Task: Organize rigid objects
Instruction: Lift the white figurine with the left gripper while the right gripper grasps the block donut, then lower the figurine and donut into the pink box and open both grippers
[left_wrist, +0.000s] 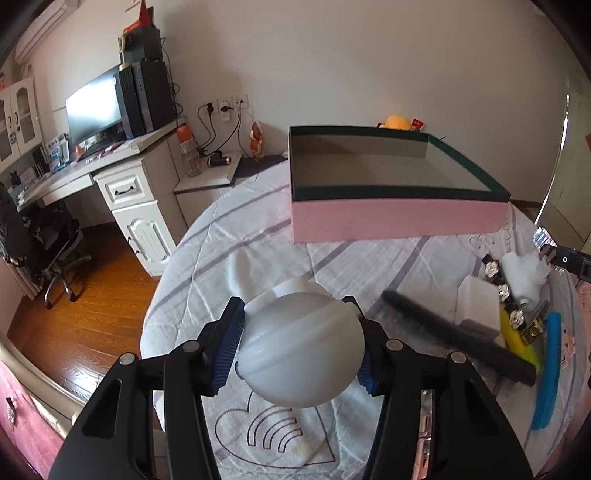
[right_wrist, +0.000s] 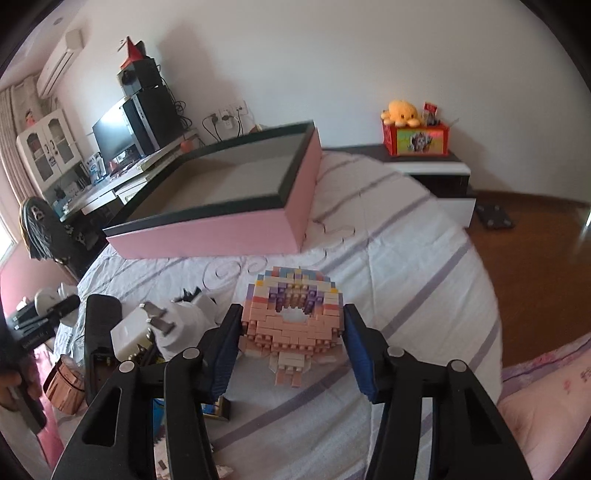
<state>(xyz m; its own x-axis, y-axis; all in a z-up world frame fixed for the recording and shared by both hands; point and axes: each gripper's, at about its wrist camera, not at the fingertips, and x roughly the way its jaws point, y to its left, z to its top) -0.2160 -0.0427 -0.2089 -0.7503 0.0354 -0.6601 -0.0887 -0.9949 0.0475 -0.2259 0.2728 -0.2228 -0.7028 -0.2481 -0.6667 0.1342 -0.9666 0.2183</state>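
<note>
The left gripper (left_wrist: 301, 345) was closed on a round white plastic toy (left_wrist: 301, 347), its blue pads (left_wrist: 225, 354) pressed to either side — held clear of the bedspread (left_wrist: 258, 236), probably so it could go into the open pink box (left_wrist: 399, 219) that stood empty ahead. The right gripper (right_wrist: 291, 345) sat around a pastel brick-built doughnut (right_wrist: 291, 314) that rested on the bed just before the box. Its left pad touched the bricks; whether the right one pressed I could not tell. Beside it, a white plug (right_wrist: 166, 328) and other clutter lay heaped — likely waiting their turn.
</note>
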